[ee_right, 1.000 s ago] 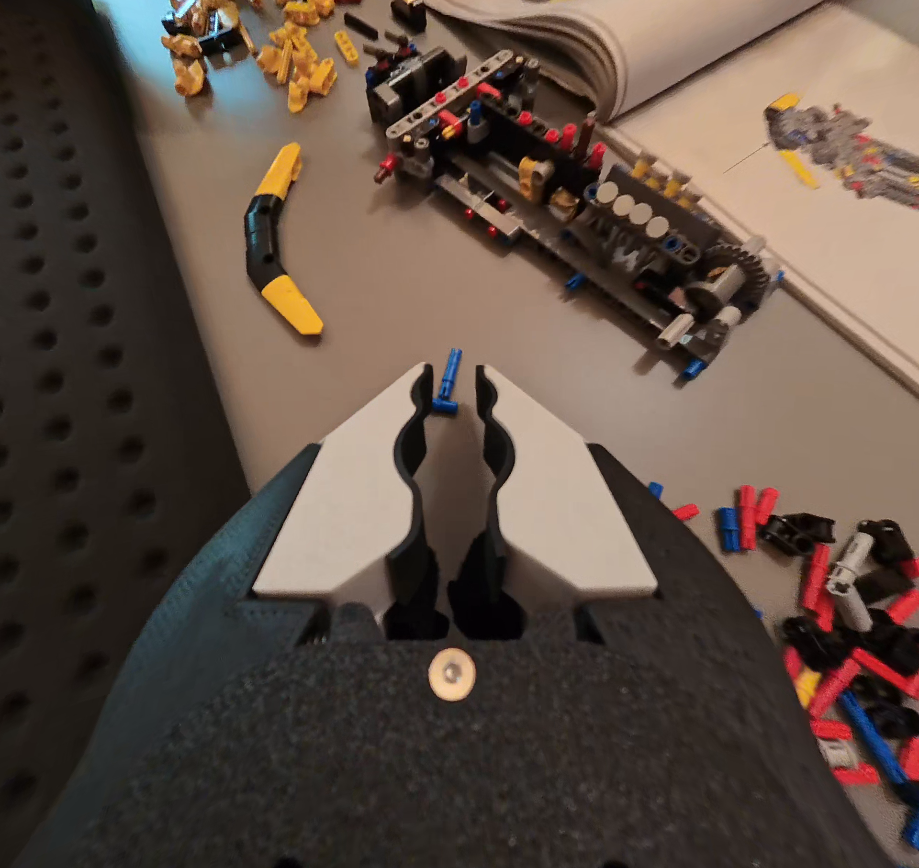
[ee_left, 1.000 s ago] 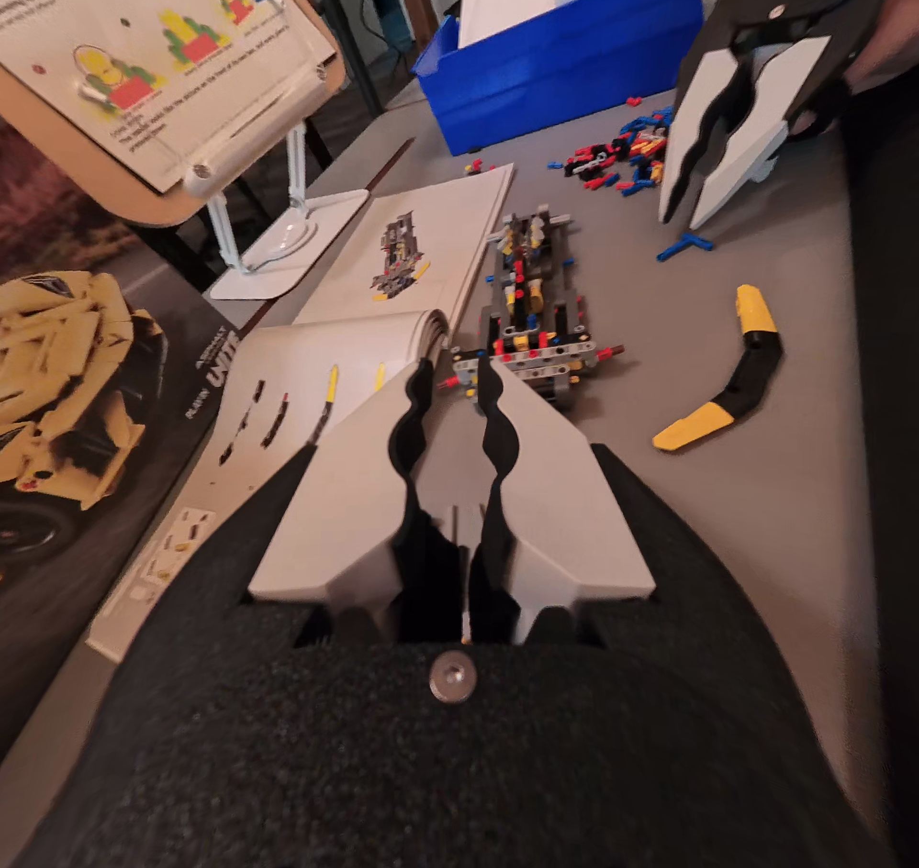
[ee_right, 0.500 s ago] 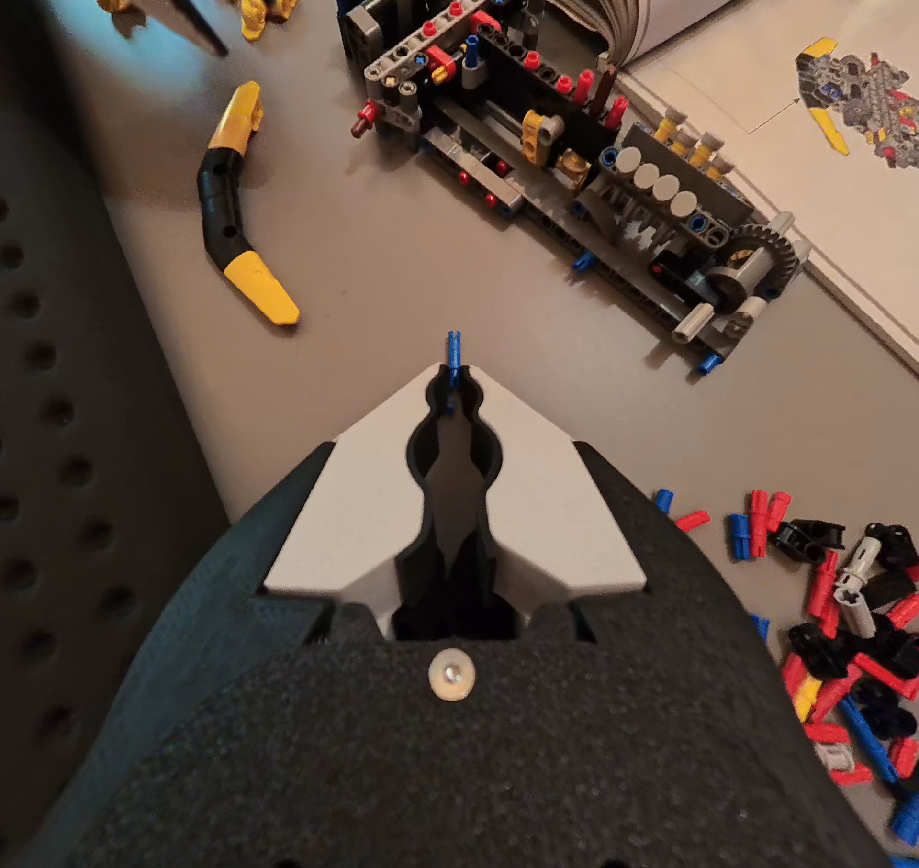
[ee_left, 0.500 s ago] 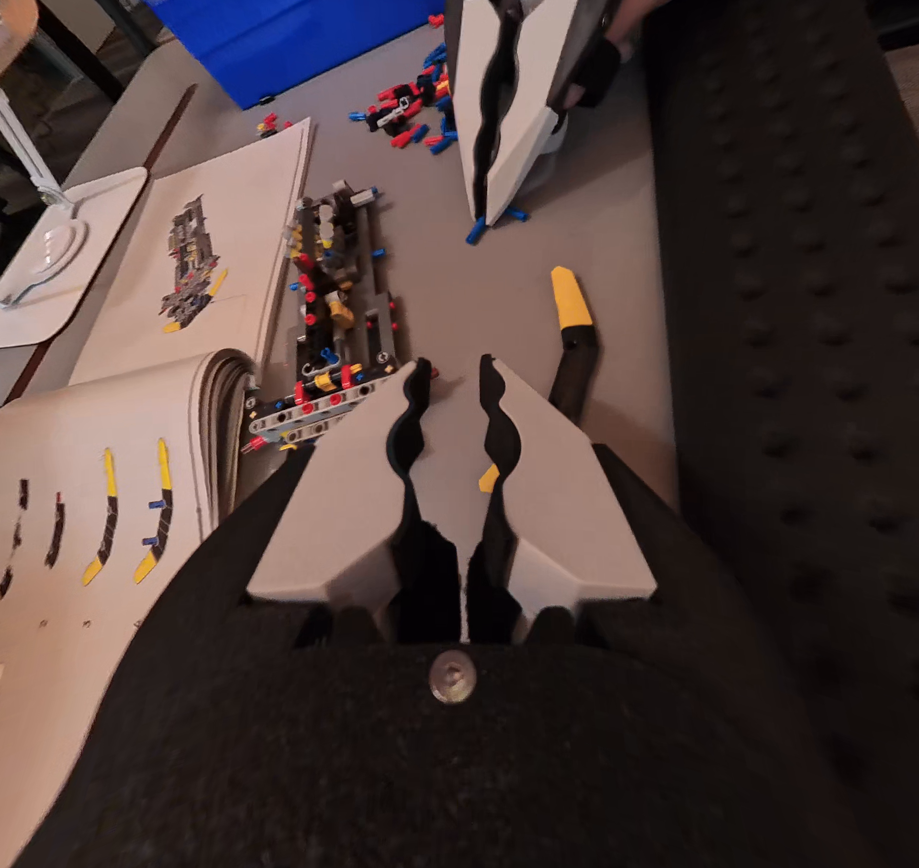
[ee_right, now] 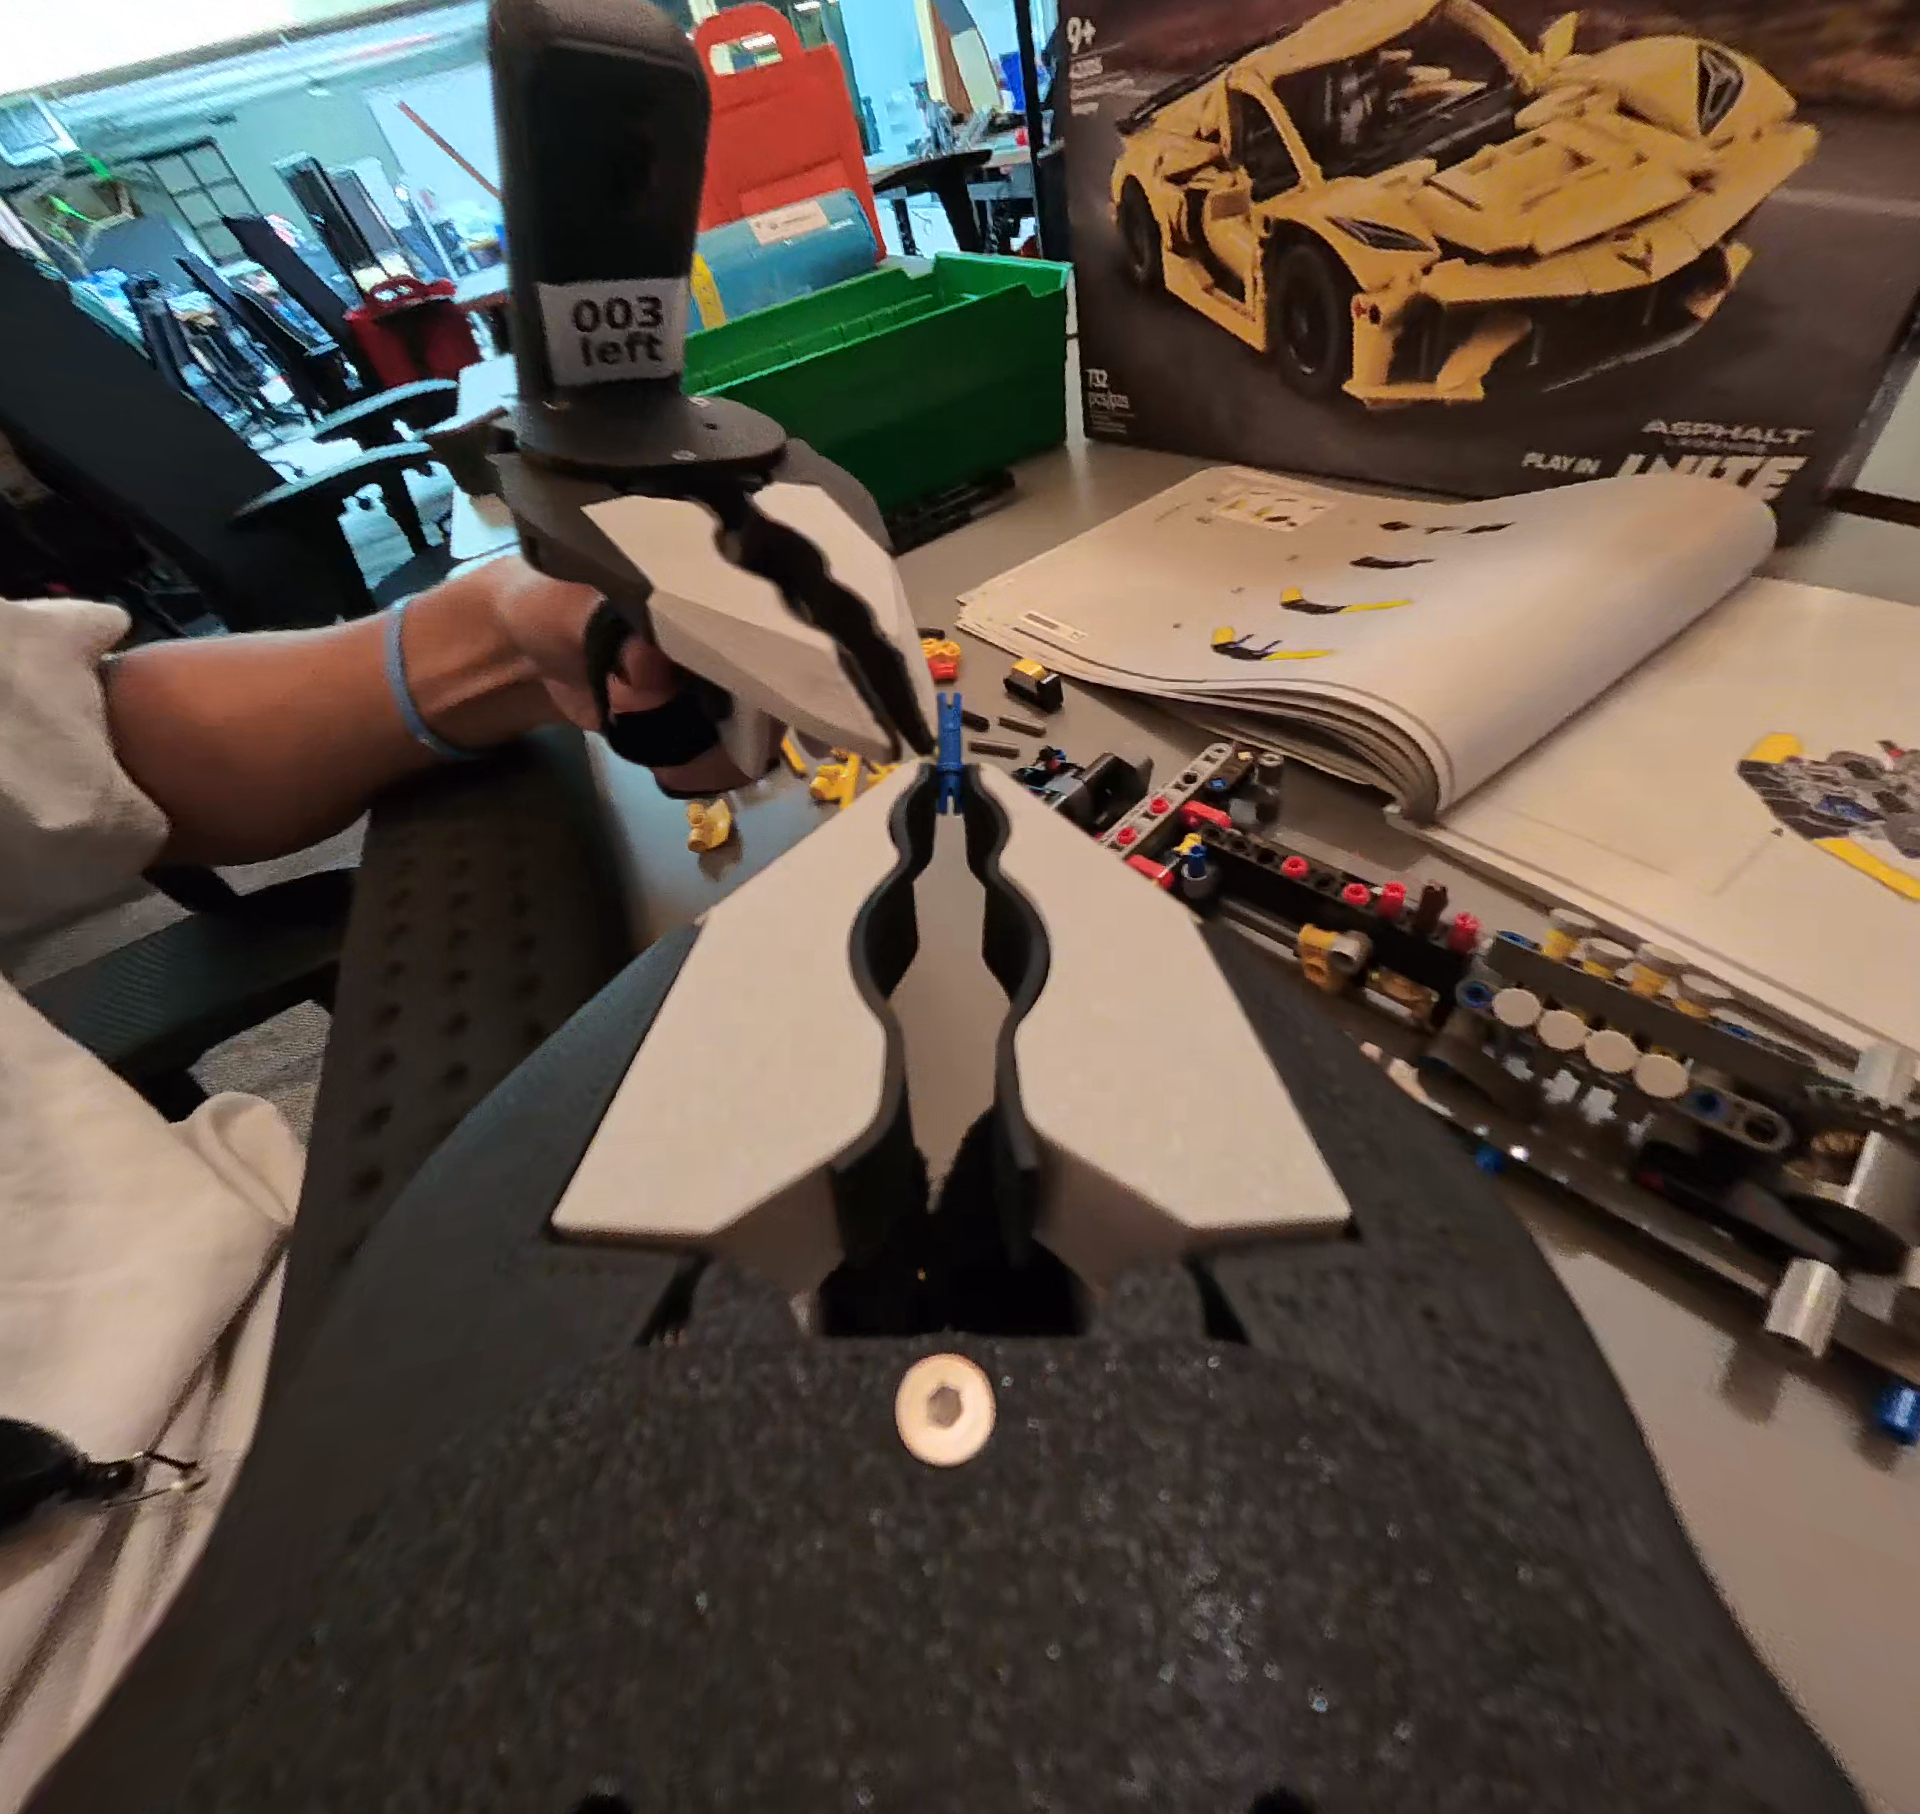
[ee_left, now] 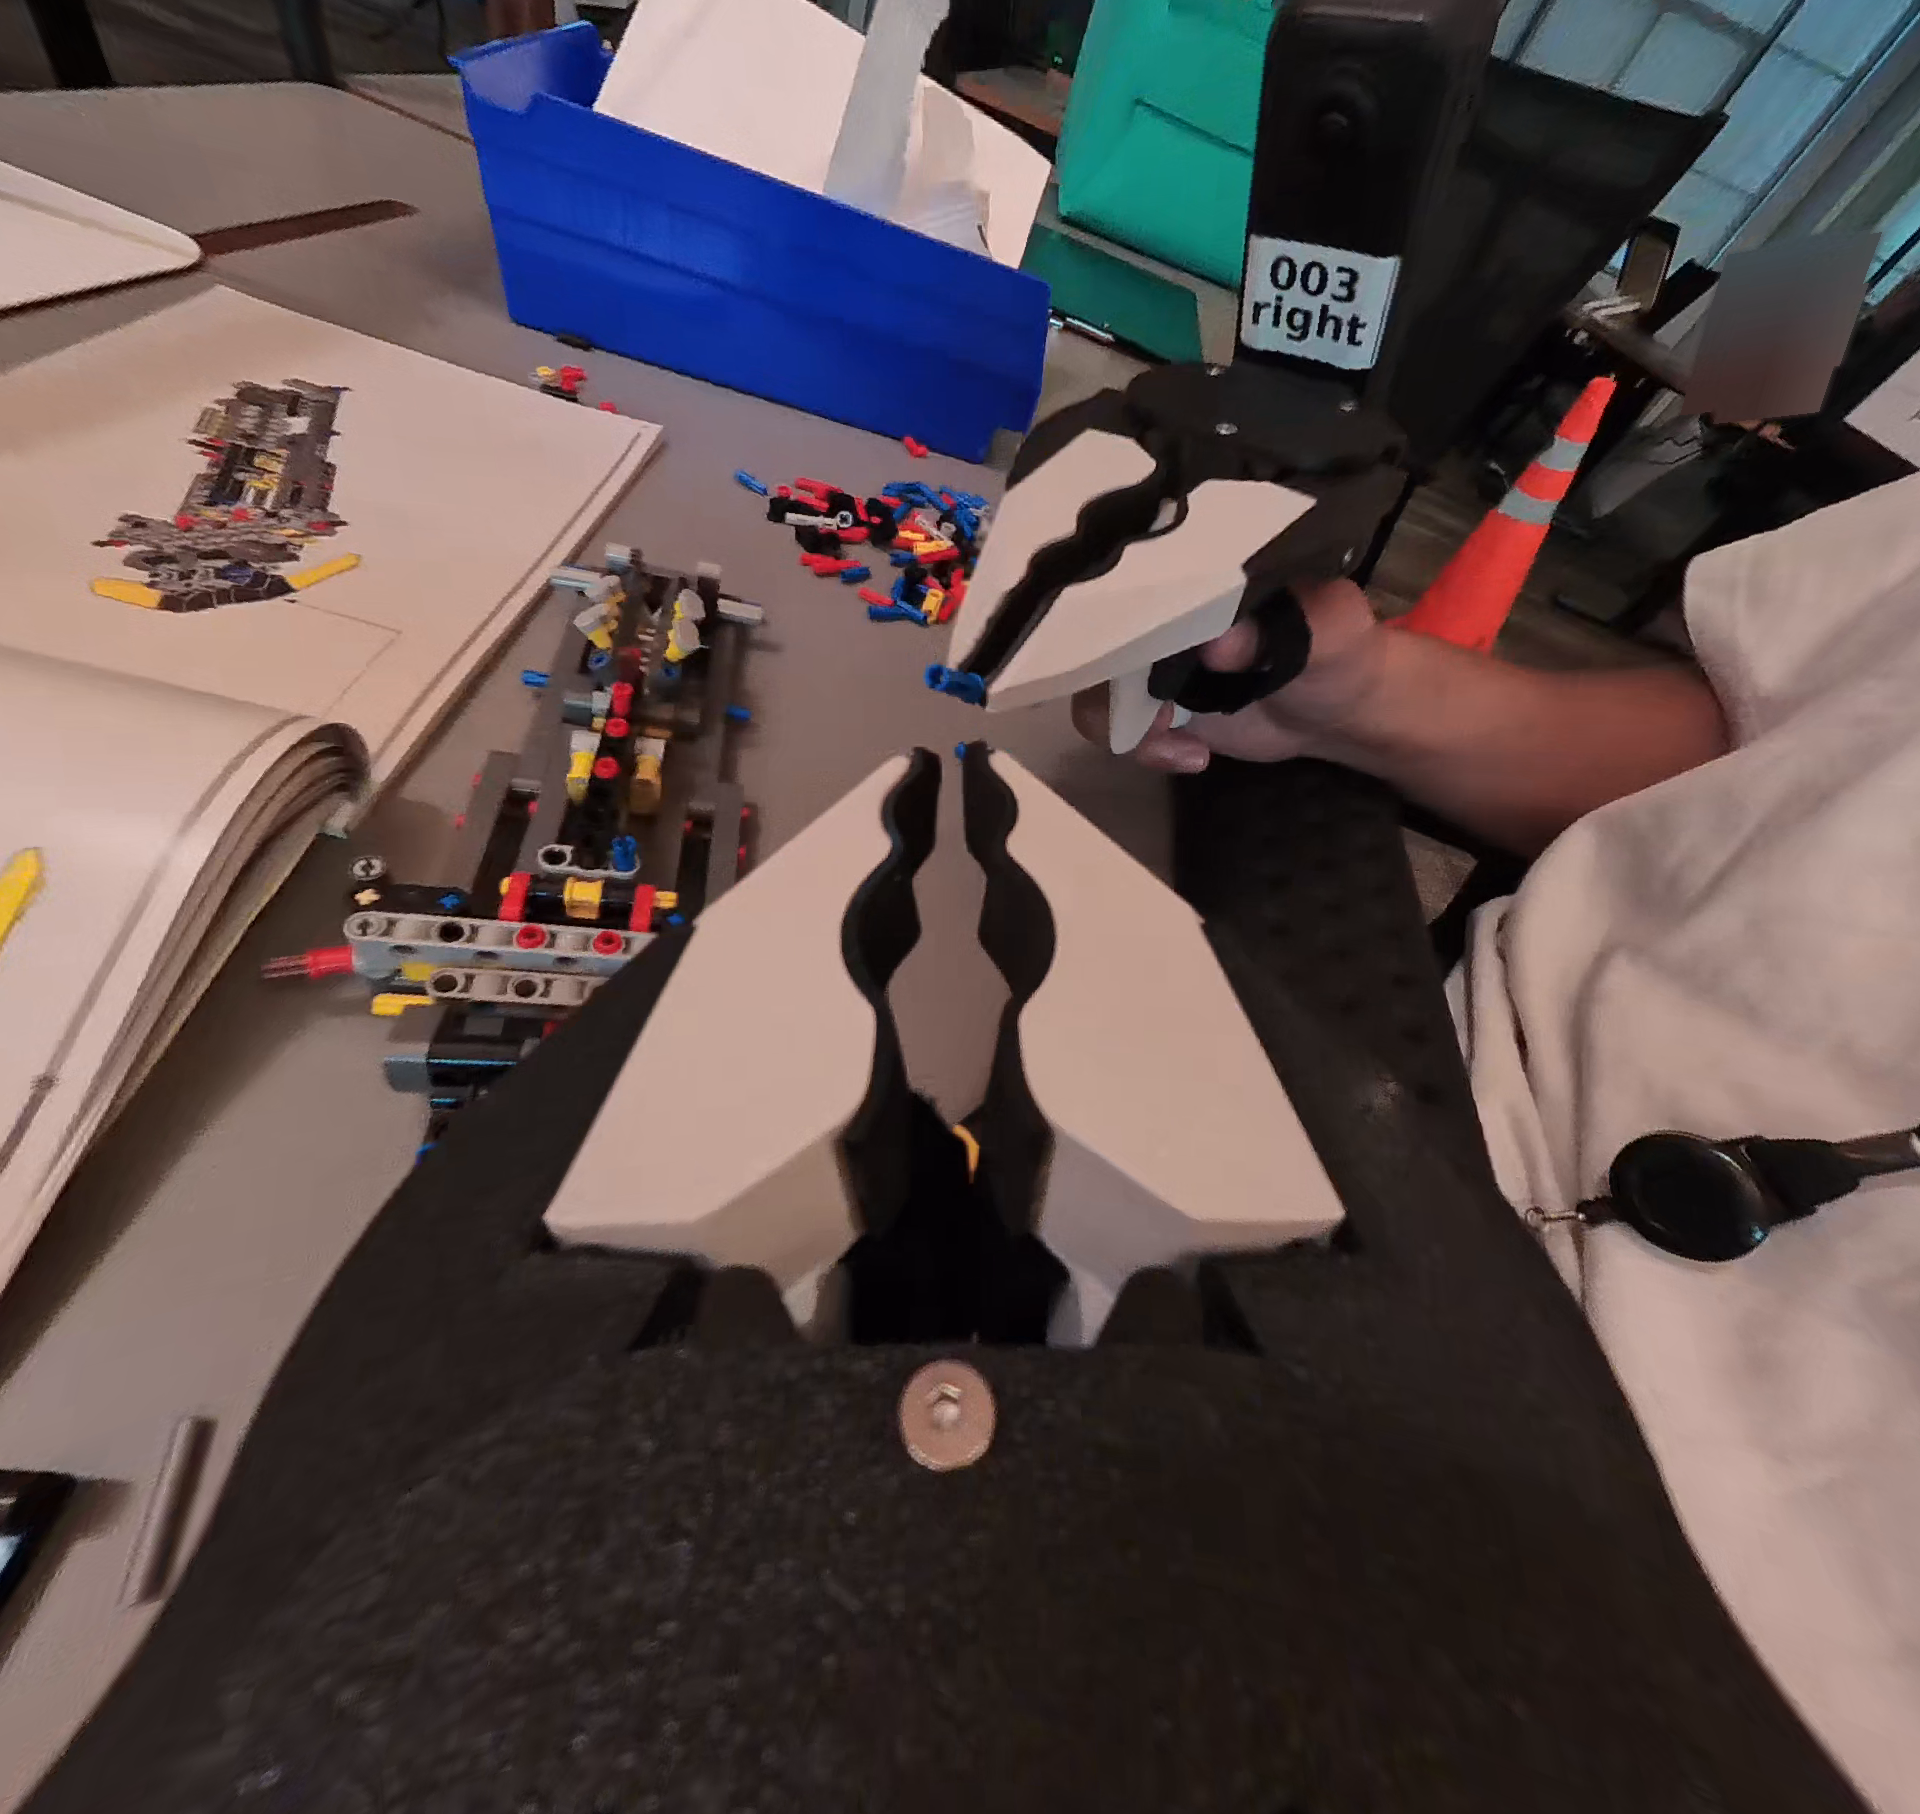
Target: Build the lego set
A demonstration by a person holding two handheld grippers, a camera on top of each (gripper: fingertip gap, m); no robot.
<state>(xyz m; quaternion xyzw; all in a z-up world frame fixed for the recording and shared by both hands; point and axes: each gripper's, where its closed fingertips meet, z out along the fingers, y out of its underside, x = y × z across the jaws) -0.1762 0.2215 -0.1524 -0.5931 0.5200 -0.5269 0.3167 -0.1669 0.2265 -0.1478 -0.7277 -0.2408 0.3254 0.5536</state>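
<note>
Grippers were raised off the table, tips nearly meeting, where a second ago both pointed down at it. Right gripper [ee_right: 943,790] was clamped on a small blue pin [ee_right: 944,746], previously lying loose on the surface. Left gripper [ee_left: 948,758] stood narrowly parted, empty. Studded grey chassis [ee_left: 582,829] lay left of it, beside the matte open manual [ee_left: 312,559].

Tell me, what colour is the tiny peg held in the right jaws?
Blue. The peg shows best in the right wrist view.
</note>
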